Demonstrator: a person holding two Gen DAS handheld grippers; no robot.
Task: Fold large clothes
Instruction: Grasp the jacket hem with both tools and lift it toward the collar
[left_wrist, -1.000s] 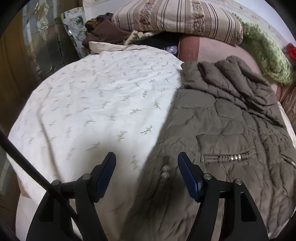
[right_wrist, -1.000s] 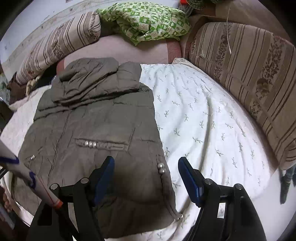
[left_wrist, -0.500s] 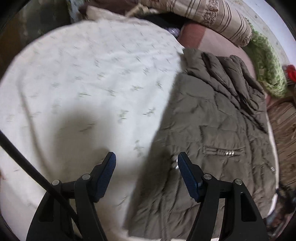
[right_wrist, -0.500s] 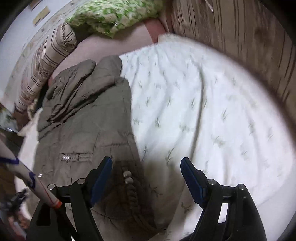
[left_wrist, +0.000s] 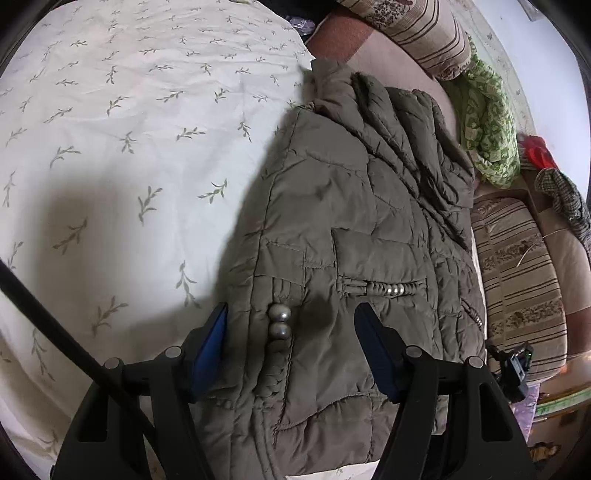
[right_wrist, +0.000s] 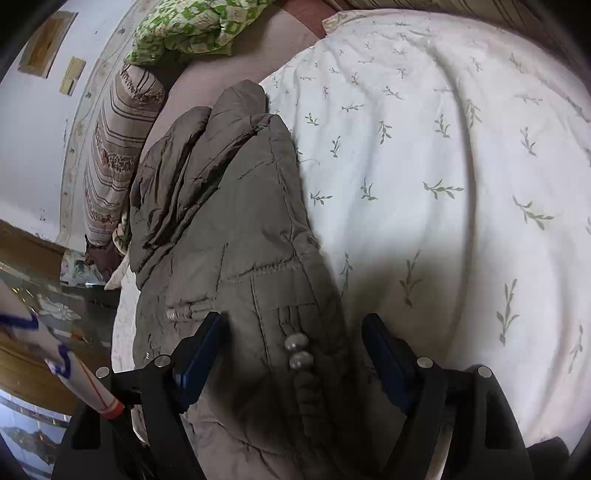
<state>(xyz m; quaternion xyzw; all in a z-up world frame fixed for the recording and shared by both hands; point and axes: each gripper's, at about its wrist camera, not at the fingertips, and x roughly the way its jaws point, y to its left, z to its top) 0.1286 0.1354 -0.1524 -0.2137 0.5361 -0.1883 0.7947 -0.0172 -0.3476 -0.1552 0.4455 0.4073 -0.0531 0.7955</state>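
- Lying flat on the leaf-print sheet (left_wrist: 122, 155): quilted olive jacket (left_wrist: 351, 229), partly folded into a long slab, collar end bunched toward the striped bolster (left_wrist: 424, 33), hem end nearest both cameras.
- Left gripper (left_wrist: 291, 332): hovering spread wide over the jacket's left hem corner, blue fingertips (left_wrist: 214, 332) straddling the side seam, nothing pinched yet.
- Sitting between those fingers: two metal snaps (left_wrist: 279, 321) on a gathered tab; pocket trim (left_wrist: 380, 288) just beyond, to the right.
- Farther right in the left view: green patterned cushion (left_wrist: 487, 129), then striped sofa arm (left_wrist: 517, 266) past the jacket's far edge.
- Right gripper (right_wrist: 291, 339): likewise gaping, straddling the opposite hem corner, fingertips (right_wrist: 201, 347) empty; contact with cloth not determinable.
- Same kind of snap pair (right_wrist: 295, 350) centred in that opening; bare sheet (right_wrist: 461, 166) to the right of the jacket edge.
- Handling guess: padded, soft, no stiffness, so sagging and bulging likely under lift; light for its bulk, springy, likely puffing back open after a fold.
- Shell looking like smooth nylon, so probably slippery; thin pinches likely sliding off.
- Grip advice: biting deep at the hem corners, across the stitched seam or gathered tab where layers are thick; avoiding landing pads on the round snaps.
- Taking both corners level, catching all layers, then carrying hem toward collar with even tension.
- Risk: one side grabbing only the top layer, skewing the fold.
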